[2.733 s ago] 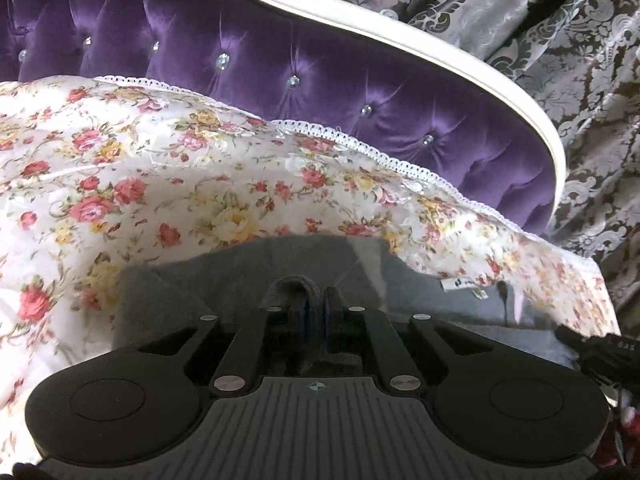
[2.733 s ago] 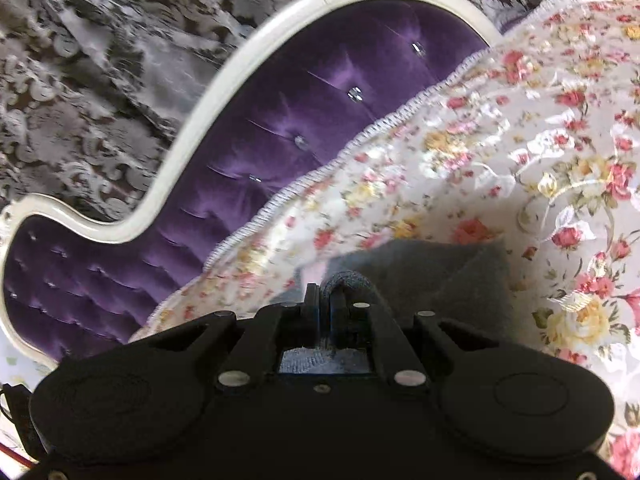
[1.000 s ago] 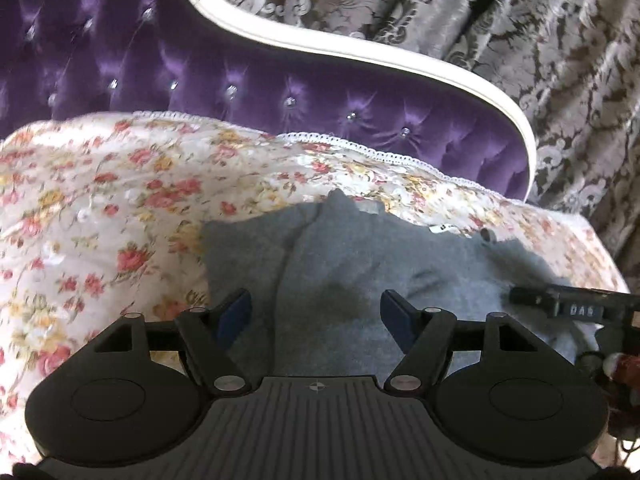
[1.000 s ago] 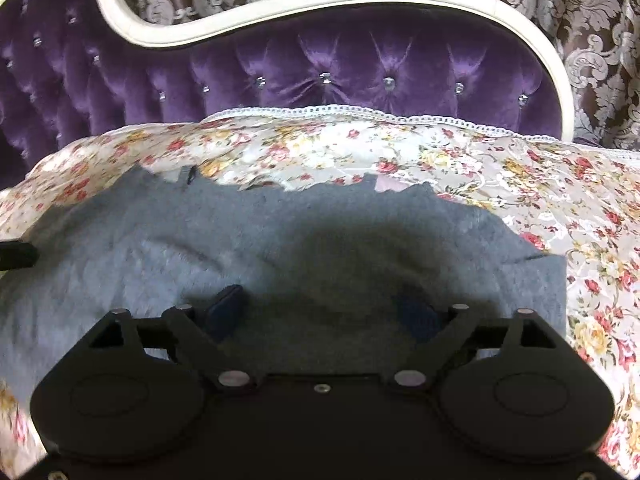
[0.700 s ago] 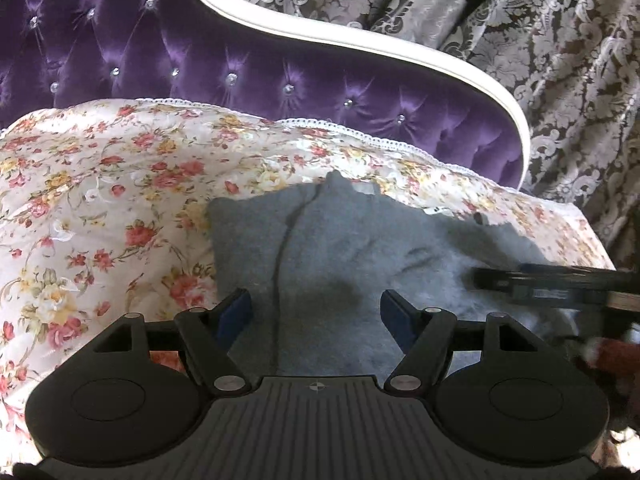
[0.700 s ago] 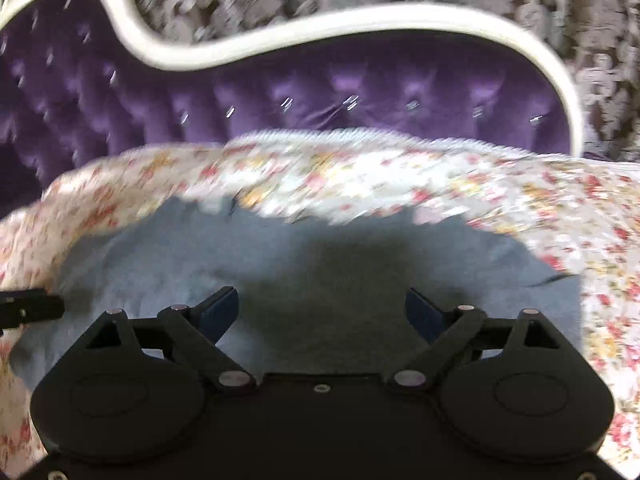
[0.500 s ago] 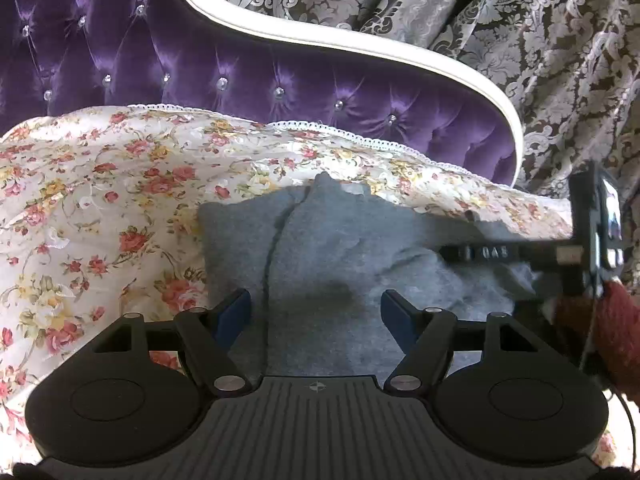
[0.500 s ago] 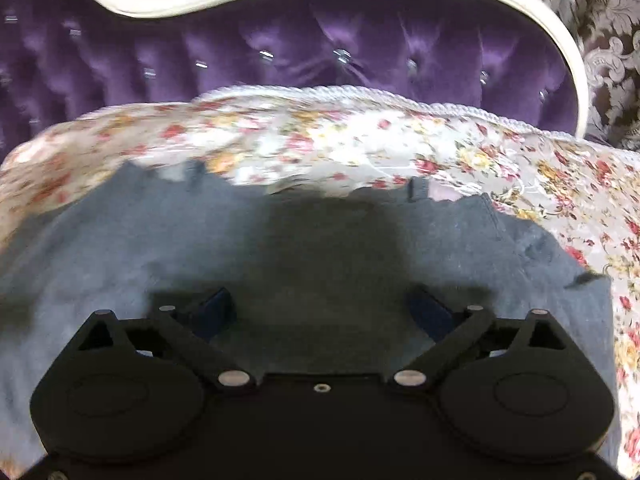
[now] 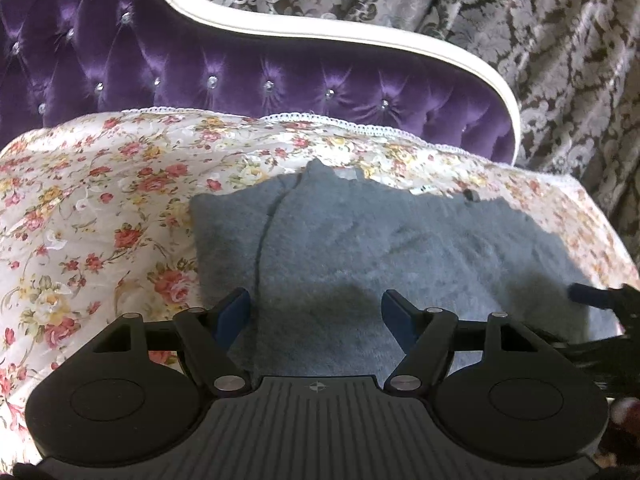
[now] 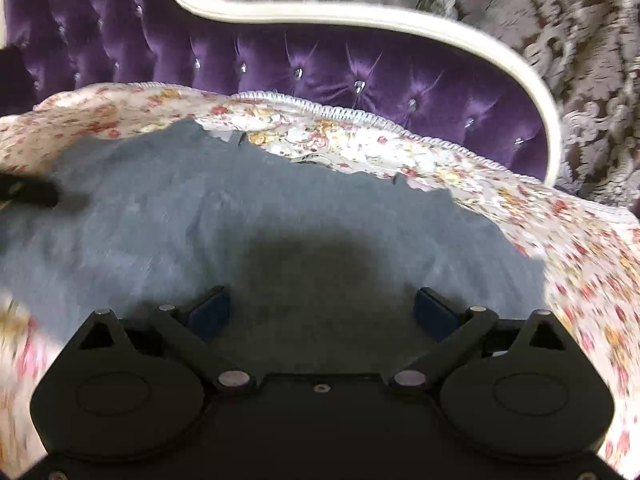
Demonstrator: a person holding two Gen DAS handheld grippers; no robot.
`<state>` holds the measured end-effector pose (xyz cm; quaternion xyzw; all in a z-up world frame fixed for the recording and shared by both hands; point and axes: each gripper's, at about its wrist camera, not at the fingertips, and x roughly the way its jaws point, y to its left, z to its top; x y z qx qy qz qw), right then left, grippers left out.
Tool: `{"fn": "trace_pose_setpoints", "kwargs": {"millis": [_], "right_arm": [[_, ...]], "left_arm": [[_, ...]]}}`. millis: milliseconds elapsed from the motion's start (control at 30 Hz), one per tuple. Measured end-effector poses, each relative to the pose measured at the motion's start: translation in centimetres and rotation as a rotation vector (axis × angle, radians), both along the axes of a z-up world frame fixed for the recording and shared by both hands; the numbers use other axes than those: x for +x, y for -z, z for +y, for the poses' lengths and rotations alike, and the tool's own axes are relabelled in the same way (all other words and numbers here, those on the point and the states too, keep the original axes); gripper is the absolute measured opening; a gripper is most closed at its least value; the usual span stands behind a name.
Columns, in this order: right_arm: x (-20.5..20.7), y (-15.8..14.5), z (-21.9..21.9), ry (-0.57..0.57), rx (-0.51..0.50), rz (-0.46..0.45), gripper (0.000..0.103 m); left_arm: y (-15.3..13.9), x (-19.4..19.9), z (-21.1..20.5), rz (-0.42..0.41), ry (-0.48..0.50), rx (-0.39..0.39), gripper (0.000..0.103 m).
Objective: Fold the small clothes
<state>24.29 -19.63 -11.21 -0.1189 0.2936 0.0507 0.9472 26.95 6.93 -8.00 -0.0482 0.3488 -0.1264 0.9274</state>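
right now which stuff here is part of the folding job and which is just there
Part of the job:
- grey garment, lying spread on the bed
- left gripper, open above it
- right gripper, open above it

Just there:
- floral bedspread
- purple tufted headboard
- patterned curtain

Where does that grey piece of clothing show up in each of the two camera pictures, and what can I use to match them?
Left wrist view: the grey garment fills the middle and right, spread on the floral bedspread.
Right wrist view: the grey garment covers the middle and left, just beyond the open fingers.
Shared landmark: the purple tufted headboard with its white curved rim, running across the top of both views.
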Motion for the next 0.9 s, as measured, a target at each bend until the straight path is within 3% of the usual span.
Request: {"fn": "trace_pose_setpoints", "kwargs": {"millis": [200, 367, 633, 833, 900], "right_arm": [[-3.3, -1.6, -3.7, -0.013, 0.18, -0.025, 0.102], [-5.1, -2.9, -11.0, 0.11, 0.439, -0.093, 0.102], [-1.4, 0.7, -19.7, 0.161, 0.803, 0.064, 0.102], [2.0, 2.2, -20.4, 0.002, 0.99, 0.142, 0.103], [2.8, 2.1, -20.1, -0.026, 0.989, 0.168, 0.103]], "left_arm": [[0.6, -0.2, -0.7, -0.008, 0.01, 0.033, 0.071], [1.5, -0.4, -1.3, -0.013, 0.016, 0.071, 0.076], [2.4, -0.7, -3.0, -0.033, 0.011, 0.147, 0.089], [2.0, 0.1, -3.7, 0.01, -0.021, 0.163, 0.091], [1.5, 0.3, -3.8, 0.033, -0.023, 0.166, 0.09]]}}
